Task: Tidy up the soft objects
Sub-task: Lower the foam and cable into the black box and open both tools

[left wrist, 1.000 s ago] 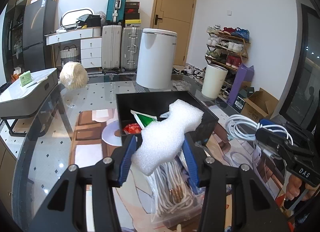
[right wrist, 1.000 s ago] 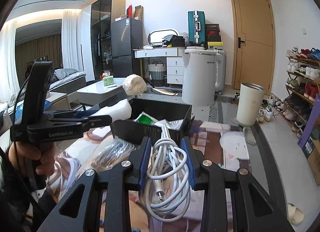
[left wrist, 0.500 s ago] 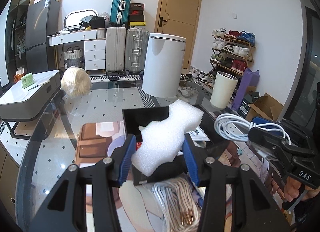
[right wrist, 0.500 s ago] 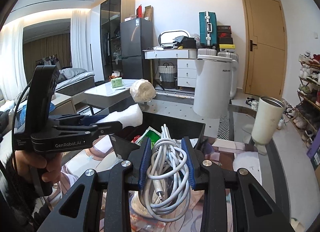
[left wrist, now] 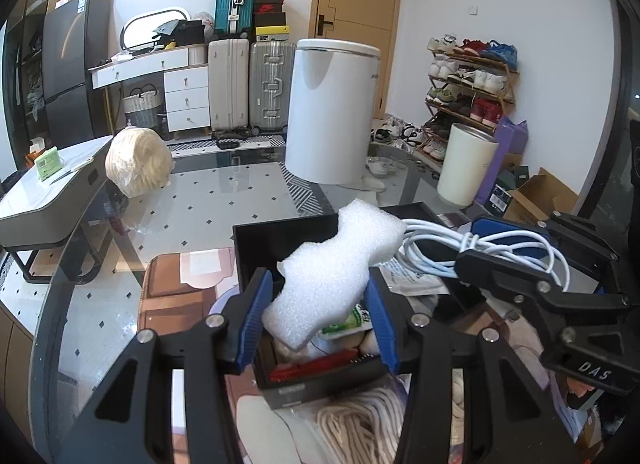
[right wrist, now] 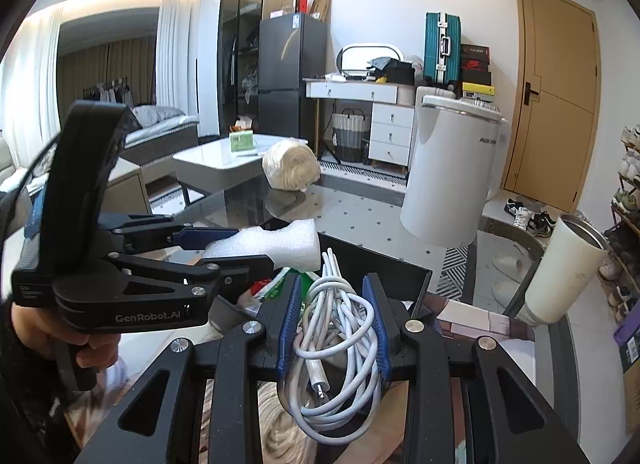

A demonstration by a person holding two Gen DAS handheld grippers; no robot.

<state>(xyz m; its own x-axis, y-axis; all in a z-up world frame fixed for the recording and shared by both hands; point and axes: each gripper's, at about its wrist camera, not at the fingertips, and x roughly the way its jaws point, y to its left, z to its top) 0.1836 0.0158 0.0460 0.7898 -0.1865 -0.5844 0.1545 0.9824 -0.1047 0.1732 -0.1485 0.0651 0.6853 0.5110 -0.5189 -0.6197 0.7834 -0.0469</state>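
Note:
My left gripper is shut on a white foam piece, held over the near edge of an open black box on the glass table. The same foam piece shows in the right wrist view, above the box. My right gripper is shut on a coiled white cable. In the left wrist view the cable and right gripper hang over the box's right side. The box holds a green-and-white packet, a red item and papers.
A bag of cream rope lies just before the box. A pale yarn ball, a tall white bin and a cream tumbler stand beyond it. A person's hand grips the left tool's handle.
Both grippers moved forward over the table with their loads; the box has come closer and now lies under the foam and the cable. The rope bag slid toward the bottom edge.

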